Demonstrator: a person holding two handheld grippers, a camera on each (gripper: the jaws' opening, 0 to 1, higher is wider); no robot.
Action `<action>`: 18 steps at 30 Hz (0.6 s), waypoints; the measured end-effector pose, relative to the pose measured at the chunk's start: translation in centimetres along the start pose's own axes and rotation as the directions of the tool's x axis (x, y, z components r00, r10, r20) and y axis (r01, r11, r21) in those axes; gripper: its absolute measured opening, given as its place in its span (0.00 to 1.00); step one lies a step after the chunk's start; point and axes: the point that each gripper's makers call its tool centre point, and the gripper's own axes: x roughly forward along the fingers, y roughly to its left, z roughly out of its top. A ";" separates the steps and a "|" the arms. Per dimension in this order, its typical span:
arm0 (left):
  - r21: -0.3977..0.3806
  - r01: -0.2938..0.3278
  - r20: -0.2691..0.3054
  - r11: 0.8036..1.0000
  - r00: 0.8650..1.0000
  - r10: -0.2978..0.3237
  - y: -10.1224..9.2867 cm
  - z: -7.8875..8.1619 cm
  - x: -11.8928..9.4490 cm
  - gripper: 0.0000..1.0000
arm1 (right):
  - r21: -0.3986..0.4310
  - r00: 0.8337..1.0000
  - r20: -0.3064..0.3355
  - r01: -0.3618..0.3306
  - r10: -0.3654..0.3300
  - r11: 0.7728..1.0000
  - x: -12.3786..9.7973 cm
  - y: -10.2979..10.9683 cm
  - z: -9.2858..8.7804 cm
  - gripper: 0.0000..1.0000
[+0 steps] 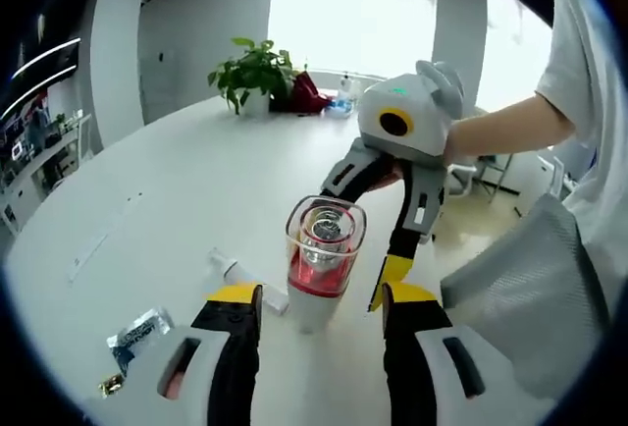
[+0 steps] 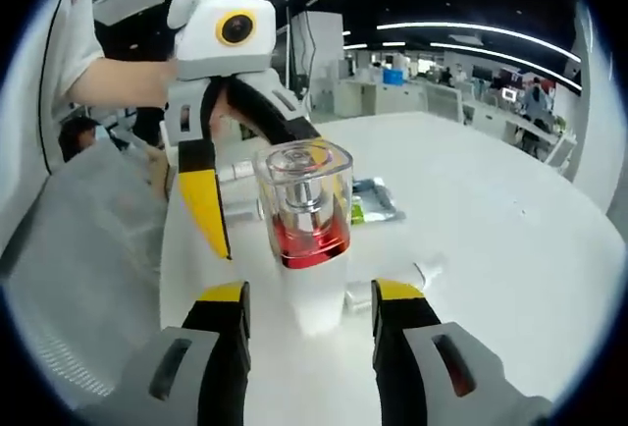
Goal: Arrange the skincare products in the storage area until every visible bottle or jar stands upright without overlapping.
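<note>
A skincare bottle (image 1: 324, 259) with a clear square cap, red liquid and a white base stands upright on the white table (image 1: 196, 181). In the left gripper view my left gripper (image 1: 321, 294) is open, its yellow-tipped jaws just short of the bottle on either side. My right gripper (image 1: 365, 230) reaches in from the far side, open, with one finger behind the bottle and one to its right. In the right gripper view the same bottle (image 2: 304, 220) stands ahead of my open right gripper (image 2: 310, 293), and the left gripper (image 2: 250, 186) faces it, open.
A small white tube (image 1: 235, 271) lies left of the bottle, also seen as the tube (image 2: 422, 274). A foil sachet (image 1: 137, 333) and a small gold piece (image 1: 110, 384) lie near the table edge. A potted plant (image 1: 253, 73) stands far back. A grey chair (image 1: 530, 289) is close by.
</note>
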 end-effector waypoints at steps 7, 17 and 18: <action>-0.039 -0.036 -0.005 0.999 0.999 0.036 -0.1 -0.6 -0.8 0.57 | 0.072 0.998 0.048 0.034 -0.038 0.997 -1.2 0.3 0.3 0.56; -0.113 -0.092 0.006 0.989 0.996 0.093 0.0 -1.6 -2.9 0.62 | 0.156 0.993 0.056 0.092 -0.102 0.983 -1.9 1.0 0.5 0.71; -0.124 -0.097 0.008 0.988 0.995 0.099 0.0 -1.7 -3.1 0.62 | 0.160 0.993 0.057 0.096 -0.106 0.982 -2.0 1.2 0.6 0.72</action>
